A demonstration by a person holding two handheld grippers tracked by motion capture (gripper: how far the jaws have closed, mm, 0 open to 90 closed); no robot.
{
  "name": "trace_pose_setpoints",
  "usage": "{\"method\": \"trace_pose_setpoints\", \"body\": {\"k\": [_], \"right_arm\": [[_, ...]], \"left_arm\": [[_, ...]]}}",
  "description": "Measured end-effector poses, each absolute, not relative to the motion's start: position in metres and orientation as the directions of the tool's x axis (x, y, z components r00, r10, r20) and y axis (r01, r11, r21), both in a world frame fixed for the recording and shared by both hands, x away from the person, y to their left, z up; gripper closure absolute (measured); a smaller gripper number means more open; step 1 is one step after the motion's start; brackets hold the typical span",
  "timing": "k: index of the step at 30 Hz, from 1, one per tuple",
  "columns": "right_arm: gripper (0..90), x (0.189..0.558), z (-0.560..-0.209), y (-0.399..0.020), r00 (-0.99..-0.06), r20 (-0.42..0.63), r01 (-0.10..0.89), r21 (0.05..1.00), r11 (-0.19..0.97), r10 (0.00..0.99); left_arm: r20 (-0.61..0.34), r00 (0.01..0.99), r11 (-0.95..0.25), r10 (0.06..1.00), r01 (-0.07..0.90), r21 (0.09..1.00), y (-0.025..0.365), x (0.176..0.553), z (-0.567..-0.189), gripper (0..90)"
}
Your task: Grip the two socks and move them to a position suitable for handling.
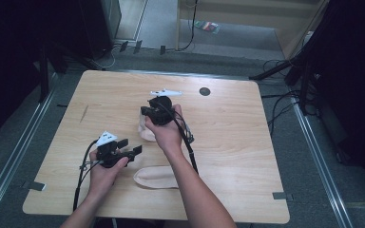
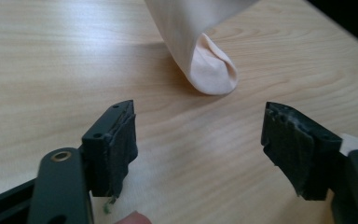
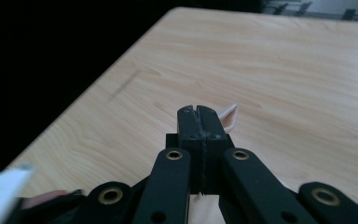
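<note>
Two pale beige socks are on the wooden table (image 1: 228, 133). One sock (image 1: 146, 132) hangs from my right gripper (image 1: 145, 112), whose jaws are shut on its edge; a corner of the sock (image 3: 228, 116) peeks out beside the closed jaws (image 3: 198, 112). Its toe (image 2: 209, 70) hangs down to the tabletop ahead of my left gripper (image 2: 198, 135). The other sock (image 1: 156, 176) lies flat near the front edge. My left gripper (image 1: 132, 147) is open and holds nothing, to the left of the flat sock.
A small dark round disc (image 1: 204, 91) sits near the table's far edge. The table's left edge (image 3: 88, 93) drops into dark floor. Cables (image 1: 275, 107) and stands surround the table. Bare tabletop stretches to the right.
</note>
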State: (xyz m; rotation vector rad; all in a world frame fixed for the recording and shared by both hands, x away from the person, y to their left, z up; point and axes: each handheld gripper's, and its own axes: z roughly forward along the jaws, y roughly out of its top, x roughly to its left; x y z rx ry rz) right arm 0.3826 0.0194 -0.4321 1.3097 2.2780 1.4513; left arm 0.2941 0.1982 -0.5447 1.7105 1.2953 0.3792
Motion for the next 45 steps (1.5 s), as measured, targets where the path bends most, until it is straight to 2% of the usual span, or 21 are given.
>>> {"method": "trace_pose_setpoints", "body": {"k": [3, 5, 7, 15, 21, 23, 25, 27, 32, 39, 45], "right_arm": [[90.0, 0.375, -0.414, 0.012, -0.634, 0.336, 0.567, 0.814, 0.123, 0.696], [90.0, 0.371, -0.406, -0.008, -0.631, 0.338, 0.558, 0.823, 0.107, 0.698], [90.0, 0.371, -0.408, -0.014, -0.624, 0.334, 0.559, 0.822, 0.106, 0.706], [90.0, 0.389, -0.486, -0.092, -0.478, 0.381, 0.700, 0.710, 0.081, 0.791], [90.0, 0.396, -0.523, -0.126, -0.404, 0.303, 0.720, 0.687, 0.096, 0.863], [87.6, 0.397, -0.527, -0.132, -0.394, 0.290, 0.705, 0.704, 0.084, 0.872], [77.4, 0.396, -0.526, -0.137, -0.369, 0.287, 0.686, 0.726, 0.050, 0.884], [66.9, 0.393, -0.524, -0.144, -0.349, 0.329, 0.650, 0.759, -0.026, 0.877], [65.0, 0.393, -0.525, -0.145, -0.350, 0.309, 0.650, 0.760, -0.008, 0.885], [62.2, 0.396, -0.533, -0.140, -0.356, 0.254, 0.657, 0.753, 0.047, 0.900], [56.3, 0.397, -0.541, -0.127, -0.409, 0.204, 0.639, 0.760, 0.119, 0.890]], "left_arm": [[-0.280, 0.364, 0.016, 0.888, 0.585, 0.811, 0.203, 0.298, -0.541, 27.5], [-0.298, 0.379, 0.024, 0.876, 0.583, 0.812, 0.209, 0.295, -0.537, 33.0], [-0.298, 0.391, 0.018, 0.871, 0.579, 0.815, 0.211, 0.294, -0.536, 33.2], [-0.315, 0.428, 0.010, 0.847, 0.581, 0.814, 0.211, 0.292, -0.538, 36.7], [-0.330, 0.403, 0.016, 0.854, 0.613, 0.790, 0.210, 0.303, -0.539, 41.2], [-0.331, 0.409, 0.001, 0.850, 0.627, 0.779, 0.209, 0.309, -0.537, 41.9], [-0.305, 0.406, -0.018, 0.862, 0.625, 0.781, 0.207, 0.315, -0.535, 42.1], [-0.308, 0.398, -0.013, 0.864, 0.630, 0.777, 0.204, 0.322, -0.534, 44.3], [-0.281, 0.369, -0.024, 0.886, 0.642, 0.766, 0.196, 0.337, -0.539, 47.2], [-0.307, 0.348, -0.006, 0.886, 0.669, 0.743, 0.187, 0.350, -0.546, 52.2], [-0.316, 0.392, -0.031, 0.864, 0.668, 0.744, 0.177, 0.354, -0.543, 57.1]]}}
